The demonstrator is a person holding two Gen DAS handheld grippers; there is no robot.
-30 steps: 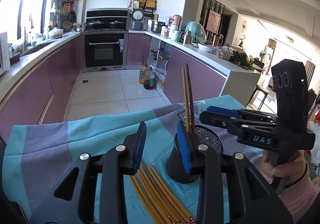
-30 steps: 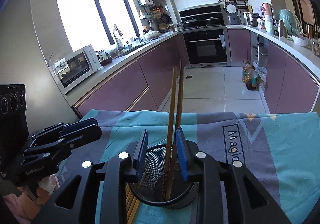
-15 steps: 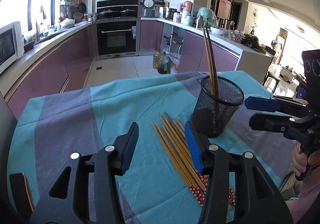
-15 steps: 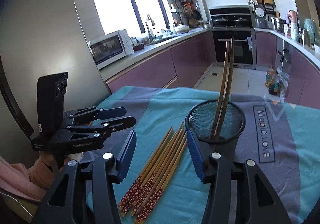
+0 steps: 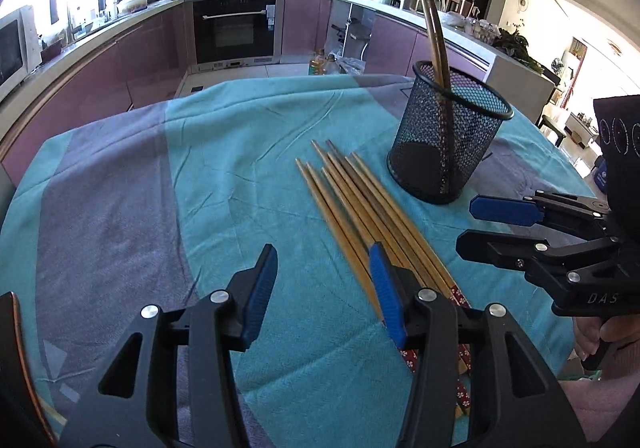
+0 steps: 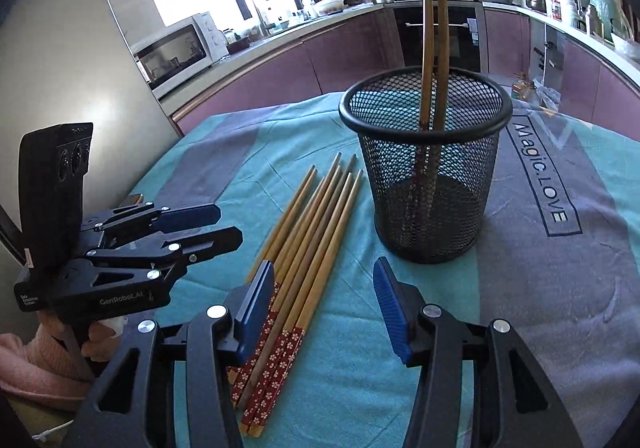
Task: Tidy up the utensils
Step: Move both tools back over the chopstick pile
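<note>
Both grippers, left [image 5: 322,288] and right [image 6: 324,304], hang wide open and empty; pinch one chopstick [image 6: 316,232] at lower centre near its patterned end, then tip it into the cup [image 6: 426,168].

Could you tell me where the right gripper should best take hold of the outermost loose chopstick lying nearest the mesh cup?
Probably its bare wooden shaft, from above with the open jaws straddling it. It lies flat at the bundle's free edge beside the mesh cup.
</note>
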